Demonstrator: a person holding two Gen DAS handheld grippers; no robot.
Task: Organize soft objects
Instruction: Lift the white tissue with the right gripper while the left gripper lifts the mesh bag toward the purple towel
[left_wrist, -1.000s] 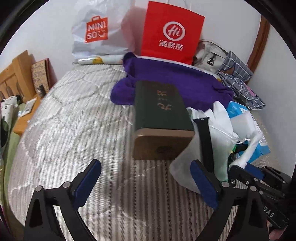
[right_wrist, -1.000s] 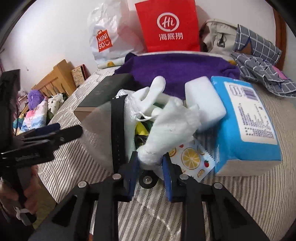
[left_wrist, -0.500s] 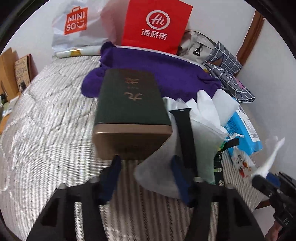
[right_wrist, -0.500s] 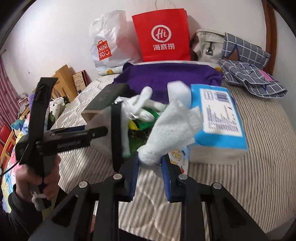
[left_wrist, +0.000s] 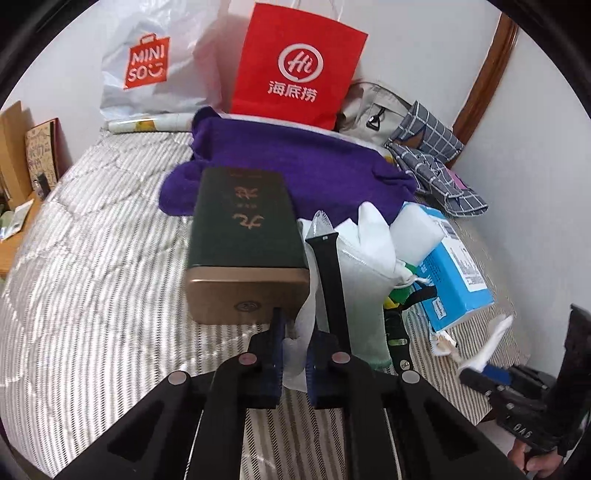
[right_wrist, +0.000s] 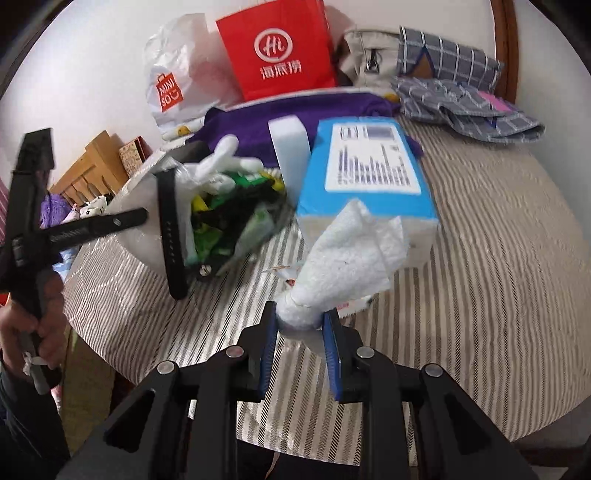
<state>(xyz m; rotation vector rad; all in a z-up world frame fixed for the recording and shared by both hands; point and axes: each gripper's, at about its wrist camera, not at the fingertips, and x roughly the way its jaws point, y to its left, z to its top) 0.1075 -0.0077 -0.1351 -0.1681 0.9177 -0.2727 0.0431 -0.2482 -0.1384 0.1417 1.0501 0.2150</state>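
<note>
The step in hand looks like bagging: at lower centre of its own view the left hand-held gripper (left_wrist: 295, 354) is closing on the edge of the clear plastic bag (left_wrist: 354, 295) beside the one dark green box (left_wrist: 245, 240) on the bed (left_wrist: 92, 277). The right hand-held gripper (right_wrist: 299, 332) is clamped on one crumpled white cloth (right_wrist: 351, 258), lower centre, before the one blue tissue pack (right_wrist: 369, 166). Next, the cloth likely needs carrying left into the bag's held-open mouth.
</note>
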